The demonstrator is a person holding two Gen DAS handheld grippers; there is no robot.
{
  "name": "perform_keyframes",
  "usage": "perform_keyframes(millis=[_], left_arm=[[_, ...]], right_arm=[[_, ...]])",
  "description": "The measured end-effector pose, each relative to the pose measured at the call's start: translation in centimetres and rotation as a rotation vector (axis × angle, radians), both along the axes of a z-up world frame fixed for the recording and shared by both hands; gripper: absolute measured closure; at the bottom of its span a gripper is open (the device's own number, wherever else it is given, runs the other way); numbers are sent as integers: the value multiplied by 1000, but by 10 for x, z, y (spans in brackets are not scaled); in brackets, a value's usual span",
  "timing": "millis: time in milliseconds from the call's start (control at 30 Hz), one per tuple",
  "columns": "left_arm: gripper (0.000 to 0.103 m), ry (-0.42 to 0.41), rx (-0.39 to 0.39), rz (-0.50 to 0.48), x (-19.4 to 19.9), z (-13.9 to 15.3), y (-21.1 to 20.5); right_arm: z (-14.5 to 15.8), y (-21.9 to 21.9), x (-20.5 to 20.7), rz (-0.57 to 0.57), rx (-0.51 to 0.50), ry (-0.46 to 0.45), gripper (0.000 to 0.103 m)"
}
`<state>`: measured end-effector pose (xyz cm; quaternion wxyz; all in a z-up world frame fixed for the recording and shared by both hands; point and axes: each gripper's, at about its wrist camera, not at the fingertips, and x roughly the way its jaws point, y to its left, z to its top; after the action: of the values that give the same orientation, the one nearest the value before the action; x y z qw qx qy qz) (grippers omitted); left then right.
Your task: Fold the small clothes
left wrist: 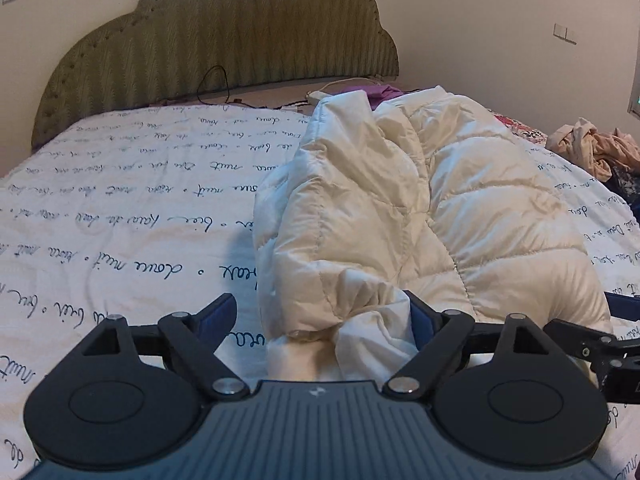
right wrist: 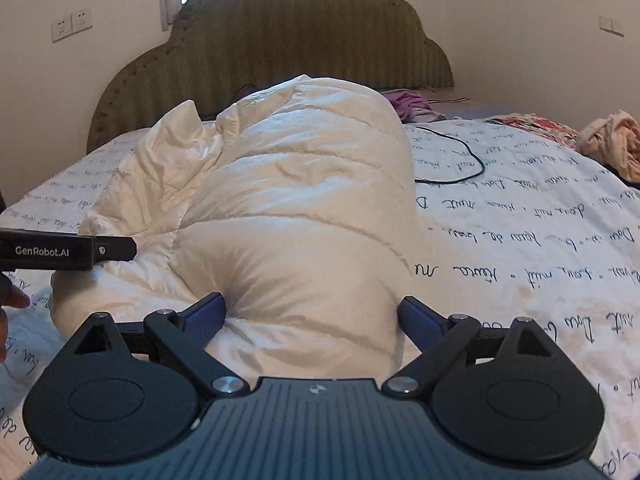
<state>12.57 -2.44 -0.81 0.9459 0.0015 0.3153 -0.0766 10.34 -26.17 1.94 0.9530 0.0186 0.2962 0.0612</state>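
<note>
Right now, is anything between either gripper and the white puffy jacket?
Nothing visible. The white puffy jacket already bulges between the open right gripper fingers, and its bunched edge lies between the open left gripper fingers.

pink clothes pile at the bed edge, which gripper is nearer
Right. The right gripper sits at the white puffer jacket on the side toward the pink clothes pile; the left gripper lies beyond it.

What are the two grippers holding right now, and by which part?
Nothing is clamped. Both the left gripper and right gripper are open, straddling the near edge of the white puffer jacket.
</note>
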Motion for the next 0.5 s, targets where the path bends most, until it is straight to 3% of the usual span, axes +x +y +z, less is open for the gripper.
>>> perform_keyframes(millis=[100,167,267,500], left_arm=[[14,-49,78,0,-11,3,-8],[13,-60,98,15,-13,1,-13],[13,-52,76,24,-18,0,-14],[13,-49,47,45,-32,-4,-10]], right_arm=[[9,2,-17,-7,63,-71,6],[4,7,-21,-10,48,-66,3],[-10,15,-18,-70,-32,-10,3],[-9,12,-37,-90,41,-25,2]])
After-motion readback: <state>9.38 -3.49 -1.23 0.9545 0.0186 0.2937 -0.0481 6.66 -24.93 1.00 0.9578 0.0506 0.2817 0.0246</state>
